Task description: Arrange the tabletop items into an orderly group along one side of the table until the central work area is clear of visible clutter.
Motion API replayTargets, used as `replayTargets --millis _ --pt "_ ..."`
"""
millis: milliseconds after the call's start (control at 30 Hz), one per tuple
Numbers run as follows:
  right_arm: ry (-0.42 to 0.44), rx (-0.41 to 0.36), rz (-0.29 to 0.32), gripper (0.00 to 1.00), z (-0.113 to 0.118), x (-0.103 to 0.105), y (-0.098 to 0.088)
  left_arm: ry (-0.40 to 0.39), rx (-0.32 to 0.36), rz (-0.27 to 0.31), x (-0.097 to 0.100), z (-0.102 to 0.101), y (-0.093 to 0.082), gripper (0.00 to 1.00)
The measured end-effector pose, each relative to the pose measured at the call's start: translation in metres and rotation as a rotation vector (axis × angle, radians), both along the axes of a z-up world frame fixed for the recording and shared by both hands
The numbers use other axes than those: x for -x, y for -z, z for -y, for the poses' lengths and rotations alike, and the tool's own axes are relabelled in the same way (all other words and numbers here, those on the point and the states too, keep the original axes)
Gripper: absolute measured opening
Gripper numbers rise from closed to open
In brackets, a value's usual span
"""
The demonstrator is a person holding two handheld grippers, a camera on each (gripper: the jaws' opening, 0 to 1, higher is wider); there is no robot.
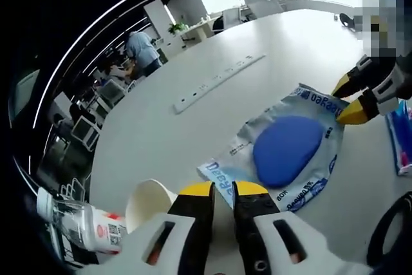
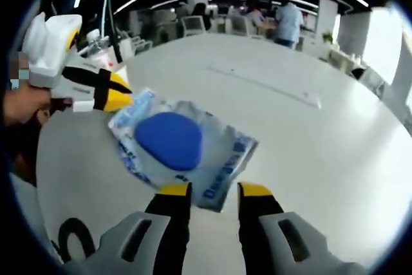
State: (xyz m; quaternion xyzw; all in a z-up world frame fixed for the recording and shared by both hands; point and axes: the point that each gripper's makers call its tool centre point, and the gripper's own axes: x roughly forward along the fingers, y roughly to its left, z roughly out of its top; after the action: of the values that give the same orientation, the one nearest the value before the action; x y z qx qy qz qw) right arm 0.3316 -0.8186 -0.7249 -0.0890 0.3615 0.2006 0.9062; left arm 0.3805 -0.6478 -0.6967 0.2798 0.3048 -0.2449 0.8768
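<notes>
- An open office stretches behind a large round white counter (image 1: 193,127), with desks, monitors and a person bent over a far workstation.
- A flat clear plastic packet (image 1: 283,152) with blue lettering lies near the middle of the counter; a rounded blue pad (image 1: 288,150) shows through it.
- The left tool (image 1: 223,191) sits at one end of the packet, its yellow-tipped jaws a narrow gap apart with the packet's edge just at or under the tips; I cannot tell whether they have hold of it.
- The right tool (image 2: 215,191) sits at the opposite end, jaws parted wider, the packet's corner lying between the tips but not visibly pinched.
- The packet's long axis runs from one tool to the other, so each tool faces an end and neither is clearly nearer.
- Beside the left tool stand a white paper cup (image 1: 149,201) and a tipped clear bottle (image 1: 77,220) with a white cap and label.
- A long white power strip (image 1: 215,83) lies further out on the counter, well apart from the packet.
- Another blue-printed packet (image 1: 400,134) rests past the right tool.
- By my judgement, the packet has yet to be carried to the side.
</notes>
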Motion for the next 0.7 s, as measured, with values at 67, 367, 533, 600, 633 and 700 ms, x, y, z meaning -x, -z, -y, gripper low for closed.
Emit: replayTargets --millis 67,367,533,600,633,700 --pt "0.01 -0.004 0.027 0.4 0.001 -0.003 -0.006 -0.006 0.015 0.005 0.001 0.0 -0.002 0.11" --pt "0.001 -0.006 0.058 0.5 0.0 -0.004 -0.016 -0.006 0.063 0.027 0.01 0.0 -0.012 0.27" --pt "-0.007 -0.014 0.056 0.54 0.0 0.0 -0.018 0.0 0.087 0.04 0.017 0.003 -0.017 0.35" --pt "-0.006 -0.023 0.047 0.58 -0.001 0.002 -0.018 0.014 0.105 0.036 0.021 0.008 -0.019 0.36" --pt "-0.008 -0.023 0.046 0.59 -0.001 0.003 -0.018 0.018 0.109 0.035 0.023 0.01 -0.019 0.36" --pt "-0.015 -0.02 0.049 0.59 0.0 0.005 -0.02 0.029 0.106 0.037 0.027 0.013 -0.019 0.38"
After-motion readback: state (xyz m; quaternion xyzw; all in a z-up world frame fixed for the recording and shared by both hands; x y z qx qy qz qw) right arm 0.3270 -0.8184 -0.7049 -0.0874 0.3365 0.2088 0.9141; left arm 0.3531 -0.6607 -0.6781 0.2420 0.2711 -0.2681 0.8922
